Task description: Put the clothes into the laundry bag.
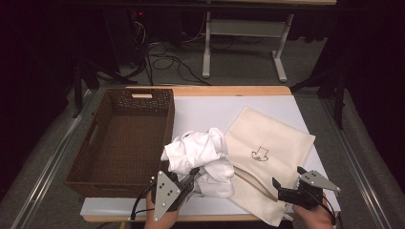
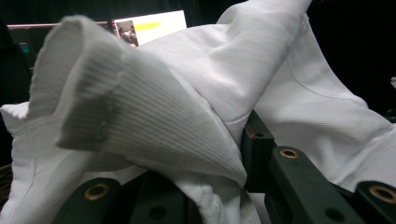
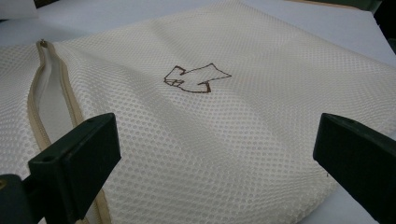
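A crumpled white garment [image 1: 200, 155] lies mid-table between the basket and a cream mesh laundry bag [image 1: 272, 138]. My left gripper [image 1: 191, 175] is at the garment's near edge and is shut on a fold of it; in the left gripper view the ribbed white cloth [image 2: 187, 107] drapes over the jaws of that gripper [image 2: 224, 186]. My right gripper [image 1: 287, 177] hovers open over the bag's near corner. Seen from the right gripper [image 3: 215, 158], the mesh bag [image 3: 243, 121] carries a brown outline drawing [image 3: 196, 78], and its zipper [image 3: 37, 107] runs along the left.
A dark brown wicker basket [image 1: 95, 157] stands on the left of the white table top [image 1: 210, 109], right beside the garment. Beyond the table are the legs of a desk [image 1: 206, 47] and cables on the floor.
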Motion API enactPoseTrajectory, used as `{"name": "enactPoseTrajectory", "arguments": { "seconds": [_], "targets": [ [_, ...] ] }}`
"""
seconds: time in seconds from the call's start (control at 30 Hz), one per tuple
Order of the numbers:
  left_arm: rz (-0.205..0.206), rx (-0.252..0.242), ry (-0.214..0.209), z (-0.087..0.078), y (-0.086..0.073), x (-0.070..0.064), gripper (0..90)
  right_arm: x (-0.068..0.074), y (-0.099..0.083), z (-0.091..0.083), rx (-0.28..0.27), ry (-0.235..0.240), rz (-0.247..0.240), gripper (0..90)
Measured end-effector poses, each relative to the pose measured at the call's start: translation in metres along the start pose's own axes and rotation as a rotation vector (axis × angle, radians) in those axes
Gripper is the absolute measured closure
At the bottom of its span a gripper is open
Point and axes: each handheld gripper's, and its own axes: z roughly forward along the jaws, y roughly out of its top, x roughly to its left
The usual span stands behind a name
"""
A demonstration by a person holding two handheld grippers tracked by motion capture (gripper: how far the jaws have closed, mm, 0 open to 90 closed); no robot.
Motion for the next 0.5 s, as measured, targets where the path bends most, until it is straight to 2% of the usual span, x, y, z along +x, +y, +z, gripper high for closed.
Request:
{"name": "enactPoseTrajectory", "arguments": {
  "seconds": [0.1, 0.13, 0.17, 0.23, 0.27, 0.5],
  "targets": [
    [-0.015, 0.023, -0.015, 0.002, -0.006, -0.002, 74.7, 0.004, 0.001, 0.001, -0.004, 0.004, -0.005, 1.2],
    [-0.006, 0.023, -0.011, 0.004, -0.007, -0.001, 74.7, 0.004, 0.001, 0.001, -0.004, 0.004, -0.005, 1.2],
    [-0.032, 0.035, -0.018, 0.005, -0.01, -0.002, 74.7, 0.004, 0.002, 0.0, -0.008, 0.006, -0.01, 1.2],
    [-0.02, 0.037, -0.016, 0.006, -0.012, -0.002, 74.6, 0.007, 0.003, -0.001, -0.007, 0.015, -0.014, 1.2],
    [-0.028, 0.049, -0.029, 0.005, -0.013, -0.004, 74.5, 0.008, 0.003, -0.001, -0.007, 0.02, -0.02, 1.6],
    [-0.031, 0.041, -0.03, 0.004, -0.011, -0.003, 74.2, 0.018, 0.005, 0.004, -0.004, 0.082, -0.046, 13.7]
  ]
}}
